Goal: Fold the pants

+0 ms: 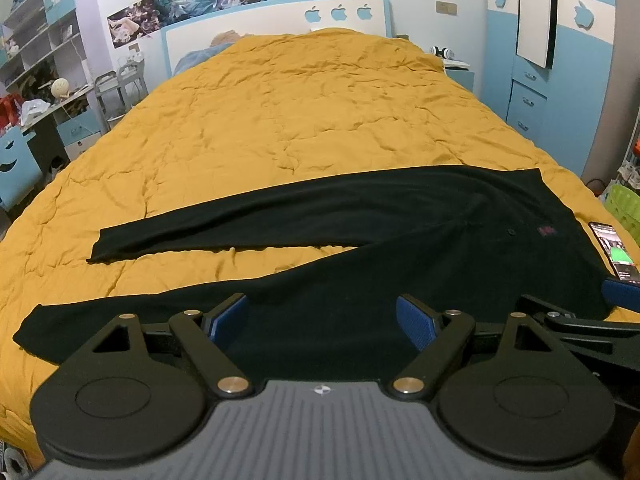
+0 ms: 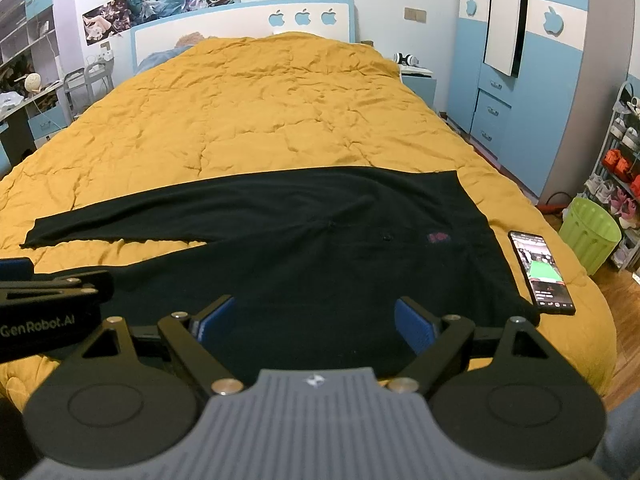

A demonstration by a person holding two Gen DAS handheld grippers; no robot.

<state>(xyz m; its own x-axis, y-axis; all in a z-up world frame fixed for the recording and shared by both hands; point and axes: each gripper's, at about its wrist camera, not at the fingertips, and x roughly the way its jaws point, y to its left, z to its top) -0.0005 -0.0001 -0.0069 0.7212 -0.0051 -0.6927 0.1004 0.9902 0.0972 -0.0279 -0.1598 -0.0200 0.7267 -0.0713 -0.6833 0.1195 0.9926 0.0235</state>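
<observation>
Lying flat across the lower half of both views, black pants (image 1: 360, 240) are spread on a bed covered by a wrinkled yellow quilt (image 1: 300, 112). The waistband sits toward the right of the frame and the two legs run out to the left, parted in a narrow V with a strip of quilt showing between them. A small red mark shows near the waist.

At the bottom centre of the left wrist view, the left gripper (image 1: 322, 318) points forward over the nearer leg, level with the bed. Its blue-padded fingers (image 1: 228, 316) stand wide apart with nothing between them but the cloth below; whether they touch the cloth cannot be told.

At the bottom centre of the right wrist view, the right gripper (image 2: 314, 318) points the same way, over the seat and upper part of the pants. Its fingers (image 2: 412, 324) are also spread wide and hold nothing.

The two tools sit side by side: the right one's black linkage and a blue pad enter the lower right edge of the left view, and the left one's body shows at the left edge of the right view.

A phone (image 2: 540, 270) with a lit screen lies on the quilt just beside the waistband, at the right of the frame. A green bin (image 2: 590, 236) stands on the floor beyond the bed's right edge. A white and blue headboard (image 2: 240, 24) fills the upper centre.
</observation>
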